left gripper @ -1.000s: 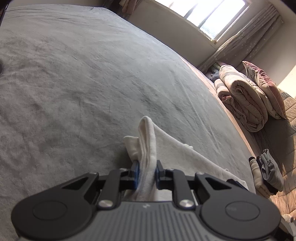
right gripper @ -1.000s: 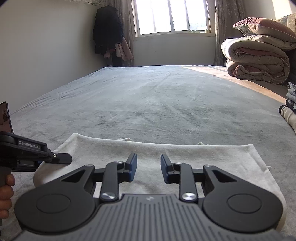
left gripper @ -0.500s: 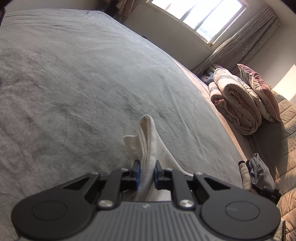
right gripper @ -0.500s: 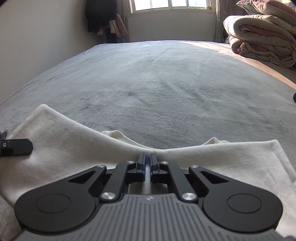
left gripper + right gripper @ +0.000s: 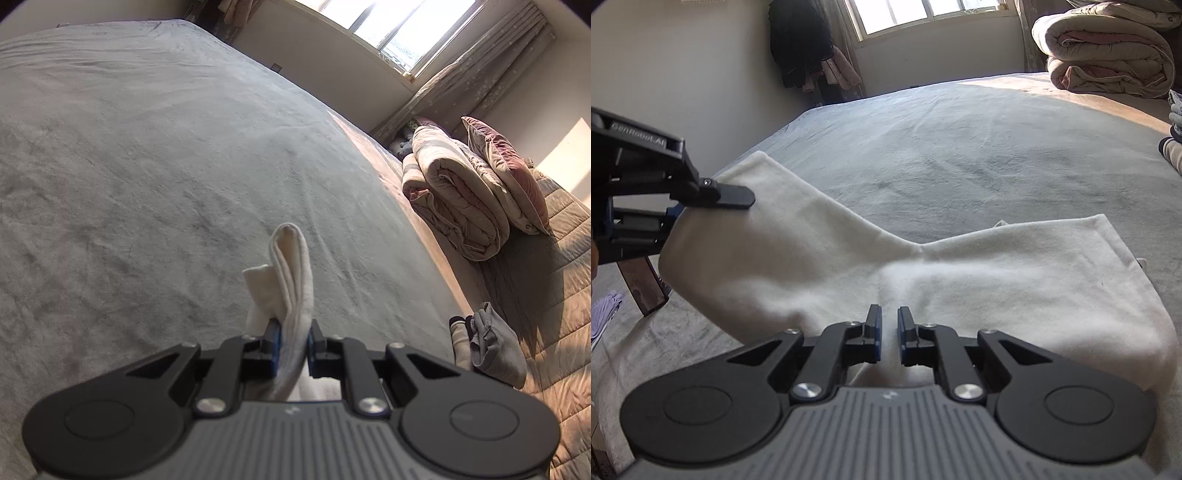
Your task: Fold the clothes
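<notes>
A cream white garment (image 5: 960, 280) lies on the grey bed cover (image 5: 960, 147). My left gripper (image 5: 293, 341) is shut on a folded edge of the white garment (image 5: 291, 266), which sticks up between its pads. In the right wrist view the left gripper (image 5: 705, 208) holds the garment's left corner lifted off the bed. My right gripper (image 5: 888, 332) hovers low over the garment's middle. Its jaws are opening, a narrow gap shows between the pads, and no cloth is pinched in it. A small pinch crease (image 5: 919, 249) marks the garment's far edge.
Rolled quilts and a pillow (image 5: 465, 195) sit at the bed's right side, with small folded clothes (image 5: 487, 343) nearer. Dark clothing (image 5: 798, 40) hangs by the window. A lilac cloth (image 5: 605, 310) lies at the left edge.
The left gripper has risen, lifting the garment's left corner higher. The right gripper closed on the garment's far edge half a second ago, then let go and drew back.
</notes>
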Motion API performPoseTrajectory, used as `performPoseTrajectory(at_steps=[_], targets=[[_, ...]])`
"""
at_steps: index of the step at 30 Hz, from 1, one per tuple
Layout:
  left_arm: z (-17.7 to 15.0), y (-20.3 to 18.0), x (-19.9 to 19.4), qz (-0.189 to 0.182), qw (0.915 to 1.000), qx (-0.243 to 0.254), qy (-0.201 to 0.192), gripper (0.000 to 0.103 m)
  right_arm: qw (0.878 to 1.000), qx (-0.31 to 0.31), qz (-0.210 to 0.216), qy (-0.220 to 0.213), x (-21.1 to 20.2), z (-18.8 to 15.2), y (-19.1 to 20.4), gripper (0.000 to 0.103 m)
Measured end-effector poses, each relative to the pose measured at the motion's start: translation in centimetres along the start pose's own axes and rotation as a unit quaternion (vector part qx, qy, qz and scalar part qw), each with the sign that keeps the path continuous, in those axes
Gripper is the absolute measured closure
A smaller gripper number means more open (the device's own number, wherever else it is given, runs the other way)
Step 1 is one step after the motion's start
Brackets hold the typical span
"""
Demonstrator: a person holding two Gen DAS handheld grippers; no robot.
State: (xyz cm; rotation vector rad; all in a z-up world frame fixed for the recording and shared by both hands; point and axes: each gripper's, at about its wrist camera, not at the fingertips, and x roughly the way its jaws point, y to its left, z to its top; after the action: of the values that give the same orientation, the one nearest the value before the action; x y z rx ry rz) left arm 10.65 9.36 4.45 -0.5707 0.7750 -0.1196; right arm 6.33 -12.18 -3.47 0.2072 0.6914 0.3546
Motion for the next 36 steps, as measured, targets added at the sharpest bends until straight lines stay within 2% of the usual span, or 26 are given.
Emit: performPoseTrajectory(at_steps=[5, 9, 12, 16, 17, 18, 21, 28, 31, 33, 36], targets=[[-0.2, -2.0, 0.3, -0.019, 0.9997, 0.002, 0.017, 0.09, 1.0, 0.01, -0.004, 0.018, 1.3, -1.0, 0.1, 0.091], [-0.7, -4.0, 0.8, -0.026, 0.9993, 0.016, 0.022, 0.09, 0.999, 0.028, 0.017, 0.029, 1.8, -0.4, -0.9, 0.091], [-0.9, -5.6, 1.1, -0.034, 0.9987, 0.026, 0.028, 0.089, 0.994, 0.09, 0.052, 0.023, 0.2, 0.1, -3.2, 0.084], [-1.5, -7.6, 1.9, -0.028, 0.9982, 0.039, 0.035, 0.089, 0.986, 0.153, 0.073, 0.001, -2.4, 0.7, -6.4, 0.081], [-1.7, -8.1, 2.2, -0.026, 0.9981, 0.042, 0.037, 0.089, 0.984, 0.163, 0.077, -0.002, -3.0, 0.8, -7.0, 0.076], [-1.9, -8.7, 2.4, -0.023, 0.9979, 0.045, 0.039, 0.089, 0.982, 0.173, 0.081, -0.006, -3.5, 0.9, -7.6, 0.066], [-2.7, -10.1, 3.2, -0.015, 0.9976, 0.048, 0.047, 0.089, 0.976, 0.199, 0.091, -0.016, -4.5, 1.0, -8.9, 0.061], [-5.4, -12.4, 6.3, -0.006, 0.9955, 0.053, 0.078, 0.087, 0.962, 0.257, 0.086, -0.022, -5.5, 1.1, -12.3, 0.06], [-6.2, -12.4, 7.9, -0.011, 0.9929, 0.048, 0.108, 0.085, 0.966, 0.248, 0.065, -0.023, -6.1, 1.0, -12.8, 0.06], [-6.5, -12.1, 8.7, -0.028, 0.9902, 0.046, 0.129, 0.081, 0.969, 0.239, 0.051, -0.024, -6.5, 0.9, -13.0, 0.06], [-6.5, -11.2, 8.8, -0.062, 0.9878, 0.032, 0.139, 0.075, 0.971, 0.233, 0.045, -0.026, -6.6, 0.9, -13.1, 0.059]])
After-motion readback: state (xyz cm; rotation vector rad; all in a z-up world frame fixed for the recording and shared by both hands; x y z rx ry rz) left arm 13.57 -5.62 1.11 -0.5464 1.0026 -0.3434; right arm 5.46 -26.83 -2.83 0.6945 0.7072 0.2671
